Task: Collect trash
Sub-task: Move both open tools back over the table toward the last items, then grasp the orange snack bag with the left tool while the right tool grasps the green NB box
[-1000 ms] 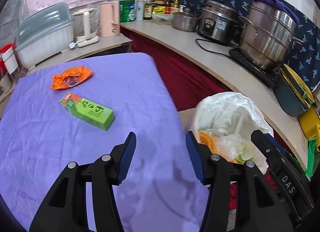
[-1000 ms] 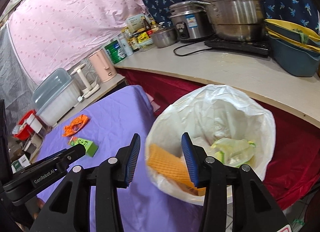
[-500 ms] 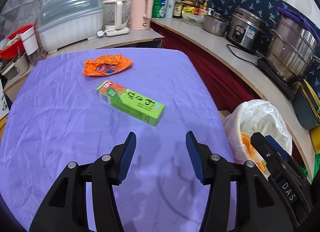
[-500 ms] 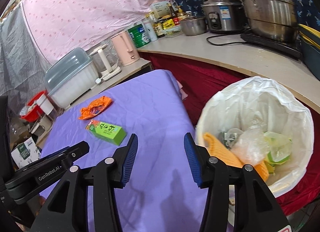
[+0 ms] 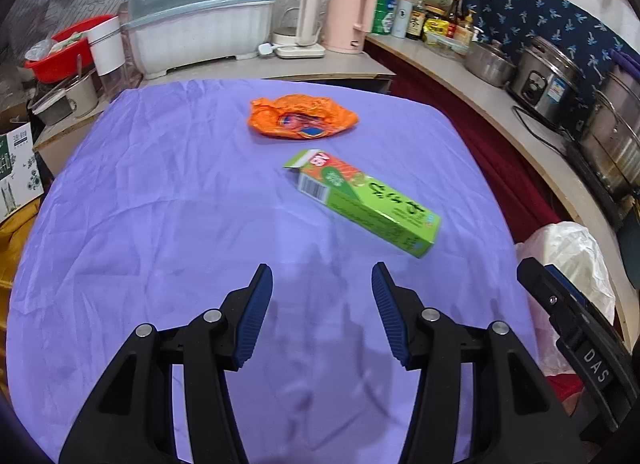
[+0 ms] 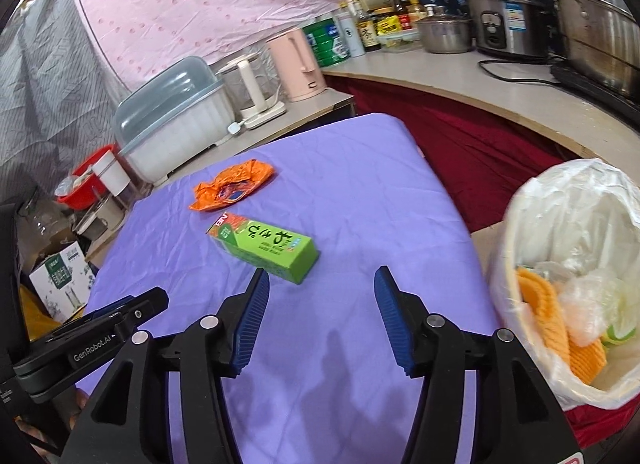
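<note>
1. Two pieces of trash on the purple tablecloth (image 5: 160, 223): green carton (image 5: 368, 203) lying on its side with one end flap open, and a crumpled orange wrapper (image 5: 302, 116) just beyond it, the two apart.
2. My left gripper (image 5: 322, 270) hangs over bare cloth, jaws apart, nothing between the blue pads. The carton lies ahead of it and a little to the right, not touching.
3. My right gripper (image 6: 322, 274) has jaws apart too; they have just been opening, and nothing sits between them. The carton's near corner shows just past the left fingertip (image 6: 260, 284); I cannot tell whether they touch.
4. Bin with white bag liner (image 6: 580, 215) stands off the table's right edge. Inside: an orange ribbed piece (image 6: 556, 328), clear plastic, something pale green.
5. Counter (image 5: 500, 103) behind and to the right carries a pink kettle (image 5: 348, 17), a covered dish rack (image 5: 196, 19), bottles, steel pots.
</note>
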